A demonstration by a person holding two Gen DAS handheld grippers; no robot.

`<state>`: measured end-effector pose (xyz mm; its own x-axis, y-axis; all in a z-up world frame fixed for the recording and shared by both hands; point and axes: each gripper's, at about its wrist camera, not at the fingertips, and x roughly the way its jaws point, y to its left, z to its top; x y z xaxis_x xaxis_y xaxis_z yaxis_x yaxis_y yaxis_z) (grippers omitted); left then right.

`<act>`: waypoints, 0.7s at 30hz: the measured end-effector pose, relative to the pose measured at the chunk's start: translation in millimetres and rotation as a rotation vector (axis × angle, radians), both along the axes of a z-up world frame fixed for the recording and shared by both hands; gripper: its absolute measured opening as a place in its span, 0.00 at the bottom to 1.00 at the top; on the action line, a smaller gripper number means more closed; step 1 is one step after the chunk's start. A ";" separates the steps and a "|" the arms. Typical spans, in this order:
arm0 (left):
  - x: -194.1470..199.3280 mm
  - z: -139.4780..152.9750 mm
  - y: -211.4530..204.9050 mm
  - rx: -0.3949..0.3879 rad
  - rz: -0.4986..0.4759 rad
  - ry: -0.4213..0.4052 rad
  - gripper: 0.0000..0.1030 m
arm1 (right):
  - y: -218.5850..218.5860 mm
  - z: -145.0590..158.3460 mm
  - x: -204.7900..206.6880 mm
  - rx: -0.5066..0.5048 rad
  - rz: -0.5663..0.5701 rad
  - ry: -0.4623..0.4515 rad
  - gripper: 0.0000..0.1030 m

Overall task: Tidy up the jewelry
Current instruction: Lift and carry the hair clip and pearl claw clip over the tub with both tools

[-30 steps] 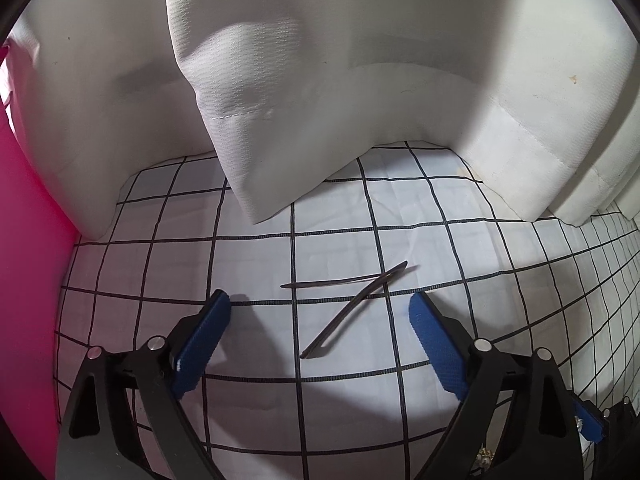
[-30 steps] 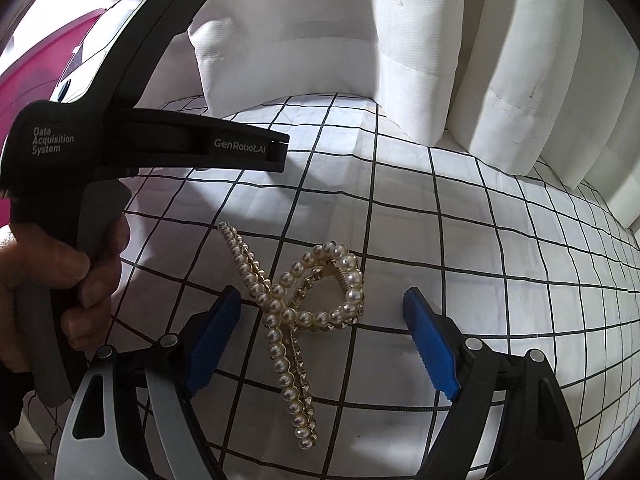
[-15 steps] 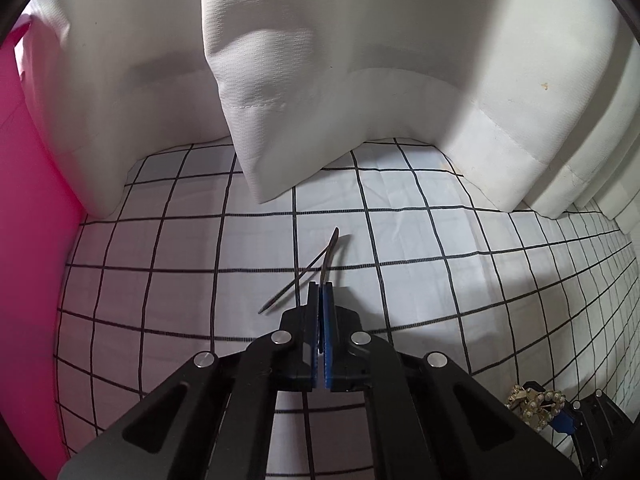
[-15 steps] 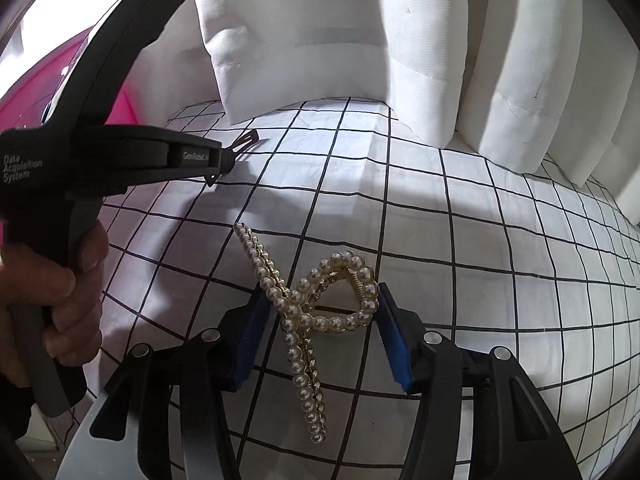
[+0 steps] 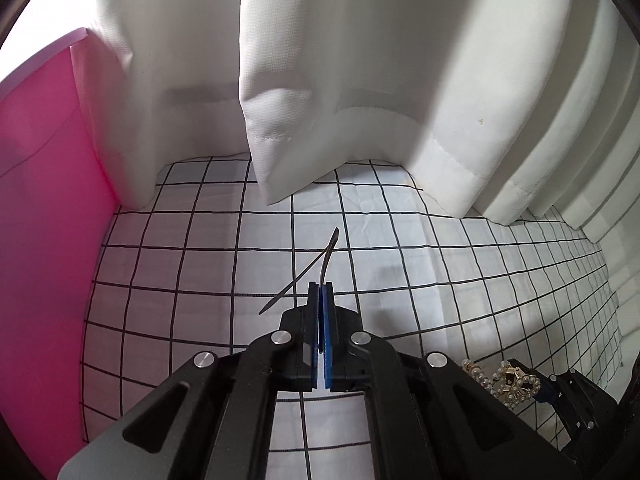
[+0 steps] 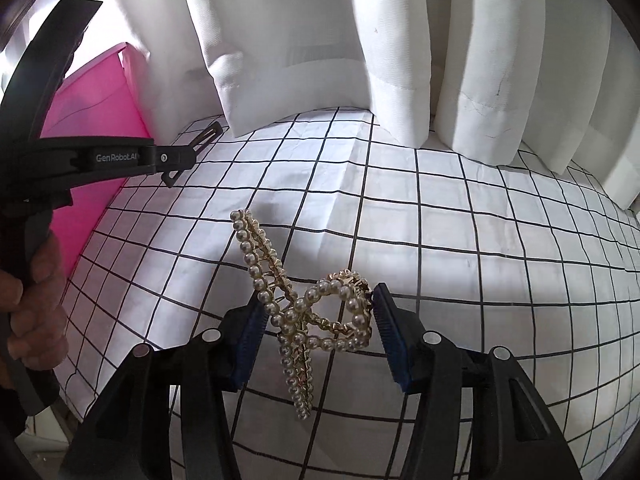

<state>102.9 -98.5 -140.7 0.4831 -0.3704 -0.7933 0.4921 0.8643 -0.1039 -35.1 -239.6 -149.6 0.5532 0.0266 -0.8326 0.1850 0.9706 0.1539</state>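
I have both pieces in hand at once. My left gripper [image 5: 320, 308] has its fingers pressed together on the near end of a thin dark hair clip [image 5: 326, 258]; the clip's two prongs fork away toward 12 o'clock, clear of the checked cloth [image 5: 440, 280] that covers the desk. From the right wrist view the same clip [image 6: 200, 142] juts out of the left tool at about 10 o'clock, lifted off the surface and close to the pink box [image 6: 100, 128].

My right gripper [image 6: 320, 328] has its blue fingers [image 6: 250, 334] closed in on the pearl claw clip [image 6: 308, 312] — pinching its looped end from both sides, while the long beaded arms stick out above and below the grip. It appears raised off the cloth, though I cannot be sure of the gap.

I judge this to be the pick-up step, finished for both items, with sorting not yet begun. The next move calls for carrying each piece to its place — most likely the pink box at 9 o'clock, whose inside I cannot see. The thin clip is held only by one end, so I would move it slowly to keep it from pivoting. White curtains [image 5: 360, 80] hang close behind.
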 end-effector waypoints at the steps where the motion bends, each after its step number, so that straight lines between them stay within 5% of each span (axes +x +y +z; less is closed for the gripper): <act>1: -0.8 1.7 -3.7 -0.007 0.003 0.001 0.02 | -1.6 4.4 -5.7 -0.002 0.004 -0.001 0.48; 21: -72.7 95.5 36.8 -0.070 0.149 -0.095 0.02 | -4.2 97.6 -13.0 -0.016 0.149 -0.147 0.48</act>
<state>30.2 -61.7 -45.2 0.6085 -0.3413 -0.7164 0.3694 0.9208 -0.1250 -48.1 -243.8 -52.0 0.6596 0.1047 -0.7442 0.0162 0.9880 0.1534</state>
